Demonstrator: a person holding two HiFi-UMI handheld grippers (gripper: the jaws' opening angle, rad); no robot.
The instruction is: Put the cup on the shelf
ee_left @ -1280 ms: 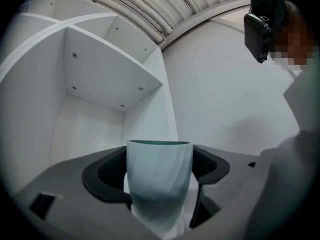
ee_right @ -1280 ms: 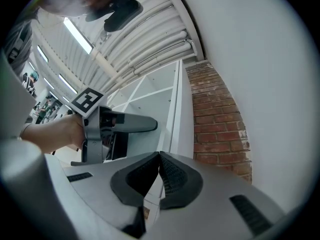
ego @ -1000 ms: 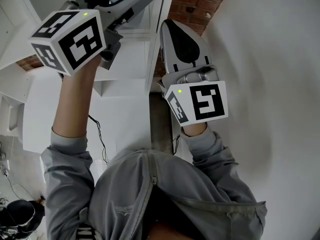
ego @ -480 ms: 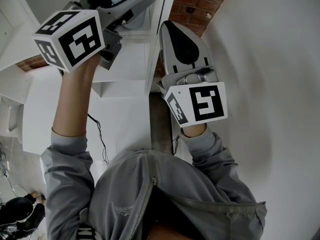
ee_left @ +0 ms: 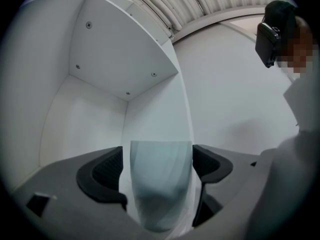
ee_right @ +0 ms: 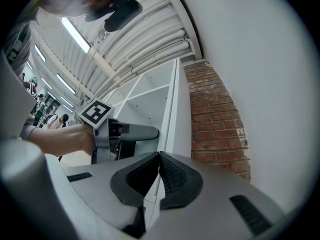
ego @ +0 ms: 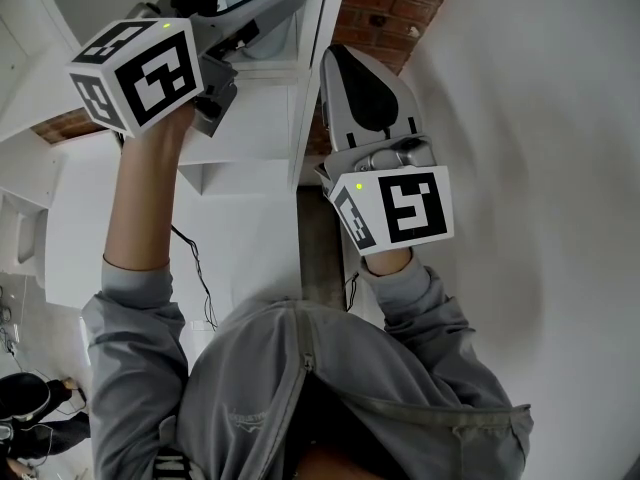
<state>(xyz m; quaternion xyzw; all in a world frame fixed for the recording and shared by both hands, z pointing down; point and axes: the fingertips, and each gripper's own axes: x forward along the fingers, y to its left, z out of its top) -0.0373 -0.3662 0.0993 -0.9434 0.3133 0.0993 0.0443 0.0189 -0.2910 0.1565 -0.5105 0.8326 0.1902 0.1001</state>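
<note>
Cup (ee_left: pixel 161 189) stands between opening left tongs (ee_left: pixel 159 166); right tongs (ee_right: pixel 160 173) closed, empty.

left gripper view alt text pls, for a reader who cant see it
A pale blue cup stands between the left gripper's dark jaws, which are opening, with a sliver of gap showing at one pad. Behind it is a white shelf compartment, and a person in white is at the right edge.

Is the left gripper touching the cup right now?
Cannot tell. Left gripper view: the left gripper is opening its jaws around the cup; a white sliver shows beside one pad, but the other lies right at the cup's edge.
</note>
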